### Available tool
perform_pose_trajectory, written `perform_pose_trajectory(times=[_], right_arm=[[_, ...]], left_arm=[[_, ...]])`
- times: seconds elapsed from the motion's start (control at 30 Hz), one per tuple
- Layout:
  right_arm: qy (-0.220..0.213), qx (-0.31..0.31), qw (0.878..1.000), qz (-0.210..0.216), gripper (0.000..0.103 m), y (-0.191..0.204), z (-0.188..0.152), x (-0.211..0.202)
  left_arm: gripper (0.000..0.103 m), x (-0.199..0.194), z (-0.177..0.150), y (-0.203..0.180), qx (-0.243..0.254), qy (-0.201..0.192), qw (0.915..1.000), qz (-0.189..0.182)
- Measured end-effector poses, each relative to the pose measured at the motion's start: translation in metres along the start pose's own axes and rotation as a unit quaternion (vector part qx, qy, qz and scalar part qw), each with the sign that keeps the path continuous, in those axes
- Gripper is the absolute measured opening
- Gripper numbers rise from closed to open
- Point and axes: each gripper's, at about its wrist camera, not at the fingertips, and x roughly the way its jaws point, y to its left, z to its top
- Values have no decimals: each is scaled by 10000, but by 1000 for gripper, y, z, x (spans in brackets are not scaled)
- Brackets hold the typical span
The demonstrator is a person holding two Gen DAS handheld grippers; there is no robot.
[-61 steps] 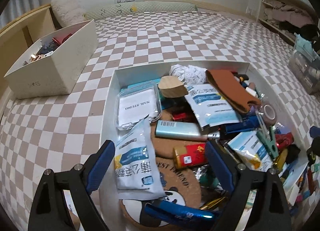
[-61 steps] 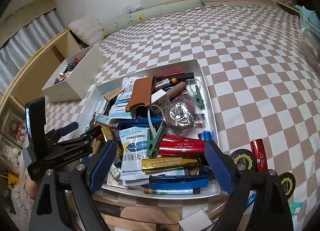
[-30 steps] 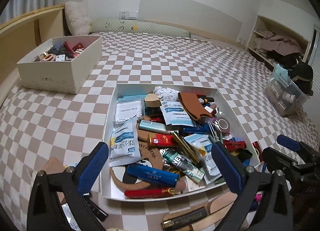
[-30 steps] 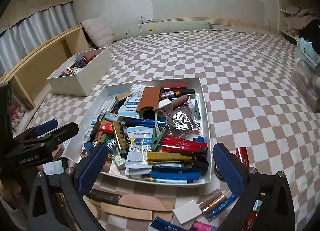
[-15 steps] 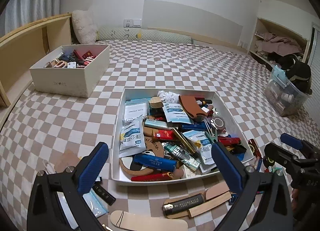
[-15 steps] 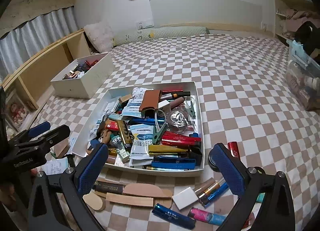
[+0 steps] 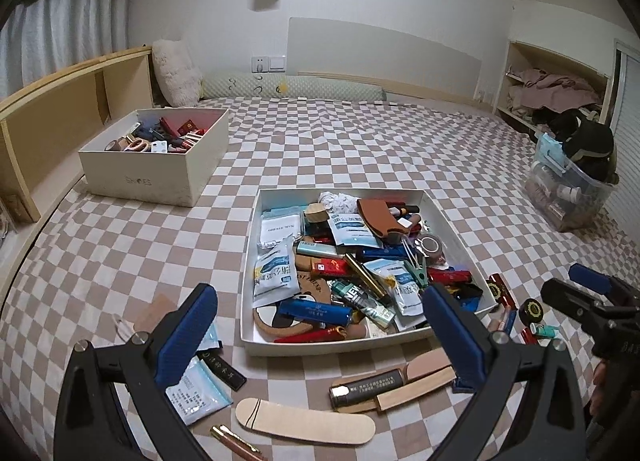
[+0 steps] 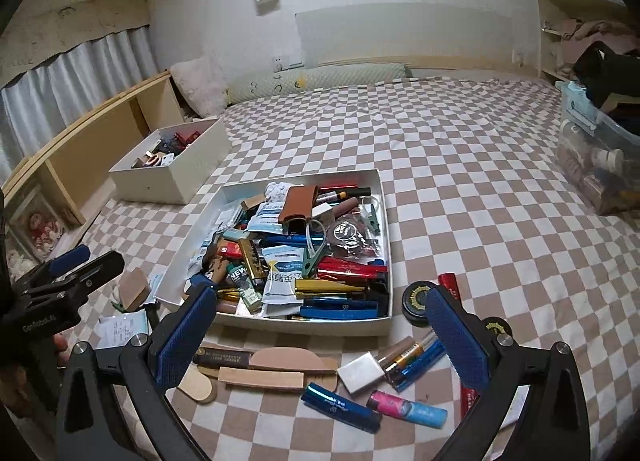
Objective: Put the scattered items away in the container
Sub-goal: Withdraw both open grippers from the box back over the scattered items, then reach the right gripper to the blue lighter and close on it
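Observation:
A white tray (image 7: 256, 261) (image 8: 376, 189) on the checkered bed is heaped with several pens, tubes, packets and clips. Loose items lie on the cover in front of it: a wooden stick (image 7: 306, 425), a dark tube (image 7: 366, 383), wooden blocks (image 8: 260, 377), a blue tube (image 8: 340, 407), a pink-and-blue tube (image 8: 406, 407), a silver box (image 8: 360, 373) and round black tins (image 8: 416, 295). My left gripper (image 7: 320, 331) is open and empty, held back above the near items. My right gripper (image 8: 320, 331) is open and empty too, also seen in the left wrist view (image 7: 588, 293).
A white shoe box (image 7: 138, 181) (image 8: 176, 181) full of small things stands at the back left by a wooden shelf. A clear plastic bin (image 7: 568, 197) (image 8: 596, 177) sits at the right. White packets (image 7: 196, 389) and a paper slip (image 8: 120, 329) lie at the near left.
Both grippers have pulled up and back from over the tray, so the whole tray and the loose items in front of it have come into view. Both stayed open.

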Motion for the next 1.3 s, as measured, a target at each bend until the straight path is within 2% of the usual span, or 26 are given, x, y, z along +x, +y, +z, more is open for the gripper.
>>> perform_pose_trajectory(times=[0.4,0.77,1.3], right_arm=[[-118,45,9999,-69,103,-5,-10,-27],[-279,119,9995,-126,103,-6,-30,-38],[227,-11,9991,-366,103,11,-67,-12]], left_arm=[[103,-26,-12,4,-120,-111,9998,-92],[103,-33,-28,4,-175,-54,9995,-260],[103,-22,-59,6,-236,209,9993,-206]])
